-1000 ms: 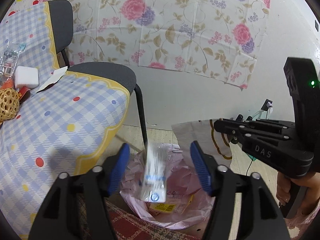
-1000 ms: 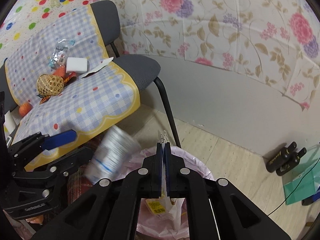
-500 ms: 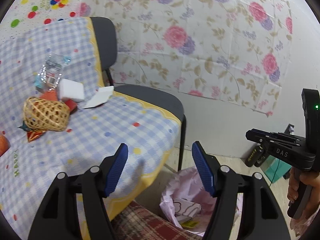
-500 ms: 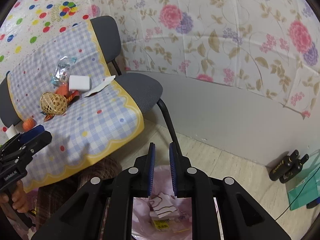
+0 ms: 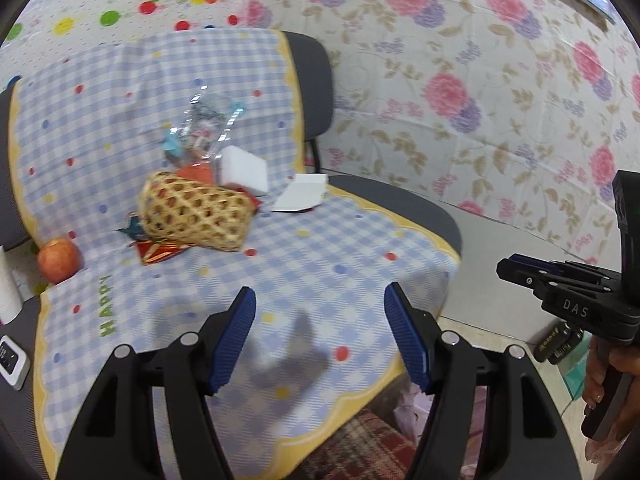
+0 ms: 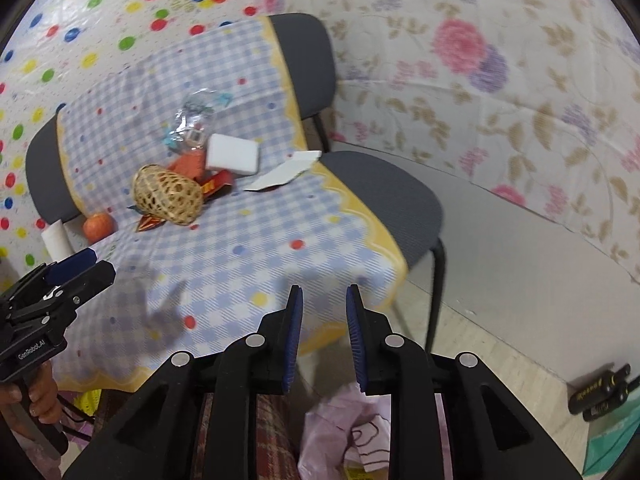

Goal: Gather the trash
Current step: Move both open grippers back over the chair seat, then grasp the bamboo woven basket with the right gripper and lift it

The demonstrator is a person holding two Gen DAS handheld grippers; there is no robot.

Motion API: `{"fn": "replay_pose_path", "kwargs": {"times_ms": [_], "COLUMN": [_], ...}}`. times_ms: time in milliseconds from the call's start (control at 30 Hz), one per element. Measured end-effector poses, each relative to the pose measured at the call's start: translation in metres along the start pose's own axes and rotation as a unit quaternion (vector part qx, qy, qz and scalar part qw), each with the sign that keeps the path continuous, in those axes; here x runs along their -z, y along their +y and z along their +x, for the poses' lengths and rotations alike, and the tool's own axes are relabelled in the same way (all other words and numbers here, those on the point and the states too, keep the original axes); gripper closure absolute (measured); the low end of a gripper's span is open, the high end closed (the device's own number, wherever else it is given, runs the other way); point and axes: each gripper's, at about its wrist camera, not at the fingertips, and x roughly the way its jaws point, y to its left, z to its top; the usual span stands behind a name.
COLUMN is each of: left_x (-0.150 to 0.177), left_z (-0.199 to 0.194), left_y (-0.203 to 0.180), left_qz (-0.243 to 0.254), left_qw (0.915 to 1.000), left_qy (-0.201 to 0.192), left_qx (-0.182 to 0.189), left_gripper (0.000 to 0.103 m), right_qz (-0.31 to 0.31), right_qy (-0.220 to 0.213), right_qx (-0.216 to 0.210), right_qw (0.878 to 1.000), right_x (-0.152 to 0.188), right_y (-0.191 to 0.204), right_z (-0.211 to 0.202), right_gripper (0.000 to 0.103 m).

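Tools both empty: left tool [image 5: 320,336] spread wide, right tool [image 6: 323,338] just been opening, nothing between. Hovering over checkered cloth [image 5: 304,264] on chair [image 6: 380,192]. Trash further back: clear wrapper [image 5: 204,128], white paper [image 5: 302,198], beside wicker ball [image 5: 192,212]. Pink bag [image 6: 340,432] below.

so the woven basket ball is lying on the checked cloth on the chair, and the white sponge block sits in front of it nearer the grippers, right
Not quite. The woven basket ball does lie on the checked cloth on the chair, but the white sponge block sits behind it, nearer the chair back, not nearer the grippers. The left wrist view shows it.
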Motion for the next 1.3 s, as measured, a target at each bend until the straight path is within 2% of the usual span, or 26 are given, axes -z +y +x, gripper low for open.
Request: {"fn": "replay_pose_path", "kwargs": {"times_ms": [167, 367, 433, 567, 633, 767, 833, 900, 1033, 1300], "left_x": [-0.006, -0.017, -0.020, -0.024, -0.025, -0.027, -0.028, -0.030, -0.030, -0.030], "left_z": [-0.003, -0.010, -0.010, -0.009, -0.006, 0.003, 0.008, 0.013, 0.024, 0.041], "left_y": [0.038, 0.091, 0.109, 0.136, 0.144, 0.158, 0.163, 0.169, 0.181, 0.192], "left_qz": [-0.018, -0.047, -0.056, -0.081, -0.088, -0.088, -0.087, -0.088, -0.102, -0.111], "left_qw": [0.9986, 0.9931, 0.9910, 0.9876, 0.9862, 0.9834, 0.9820, 0.9809, 0.9792, 0.9784], "left_qy": [-0.007, -0.020, -0.020, -0.017, -0.014, -0.008, -0.005, -0.003, 0.006, 0.019], "left_qx": [-0.049, -0.106, -0.121, -0.134, -0.140, -0.158, -0.168, -0.173, -0.176, -0.173], "left_gripper": [0.038, 0.037, 0.036, 0.031, 0.030, 0.026, 0.025, 0.025, 0.025, 0.025], "right_qz": [-0.019, -0.040, -0.053, -0.077, -0.081, -0.106, -0.120, -0.136, -0.179, -0.203], "right_qy": [0.003, 0.009, 0.010, 0.009, 0.011, 0.008, 0.011, 0.012, 0.024, 0.034], "right_qx": [-0.021, -0.045, -0.057, -0.082, -0.093, -0.109, -0.122, -0.128, -0.137, -0.168], "right_qw": [1.000, 0.998, 0.997, 0.994, 0.992, 0.988, 0.985, 0.982, 0.974, 0.964], "right_x": [-0.017, -0.037, -0.045, -0.061, -0.067, -0.081, -0.088, -0.094, -0.106, -0.125], "right_y": [0.024, 0.052, 0.065, 0.092, 0.102, 0.126, 0.139, 0.150, 0.173, 0.193], "right_z": [0.023, 0.050, 0.060, 0.079, 0.088, 0.111, 0.126, 0.139, 0.172, 0.212], "right_gripper": [0.078, 0.077, 0.069, 0.062, 0.051, 0.038, 0.025, 0.017, 0.014, 0.013]}}
